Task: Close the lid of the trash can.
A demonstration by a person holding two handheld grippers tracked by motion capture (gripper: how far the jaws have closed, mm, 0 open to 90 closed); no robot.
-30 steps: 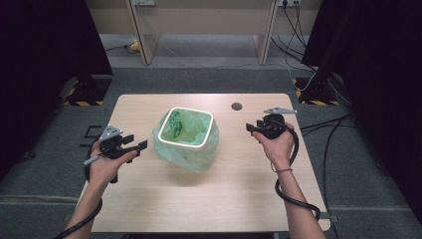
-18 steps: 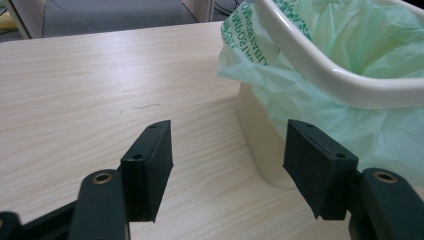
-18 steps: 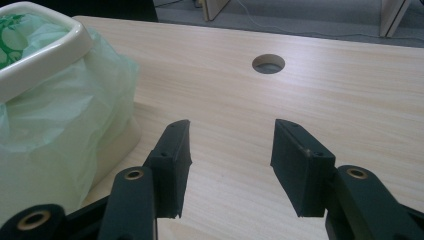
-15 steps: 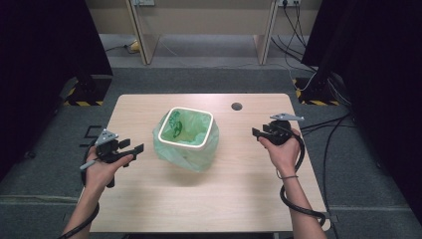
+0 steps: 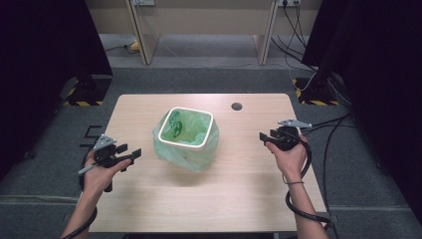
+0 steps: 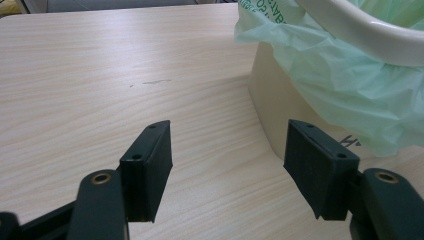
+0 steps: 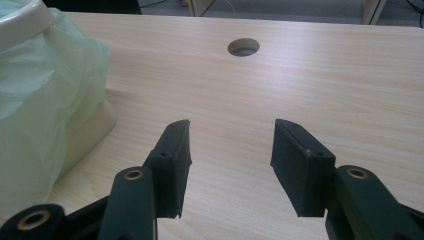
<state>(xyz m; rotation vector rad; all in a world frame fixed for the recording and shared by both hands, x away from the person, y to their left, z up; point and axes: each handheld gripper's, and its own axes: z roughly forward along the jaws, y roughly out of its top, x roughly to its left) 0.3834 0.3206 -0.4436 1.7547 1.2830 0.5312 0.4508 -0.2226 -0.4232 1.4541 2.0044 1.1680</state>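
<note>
Table under us, we are holding both grippers level: left gripper at nine o'clock of the bin, right gripper at three, jaws gaping, empty.

Rectangular table of pale wood-grain laminate, with a round cable hole near the far edge, right of middle. One item stands on it: a cream square plastic bin lined with a translucent green bag, toward the far edge, slightly left of centre.

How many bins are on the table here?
1. A cream bin lined with a green bag stands mid-table, between the left gripper and the right gripper. Both grippers are open and clear of it. Nothing seems to hide another.
</note>
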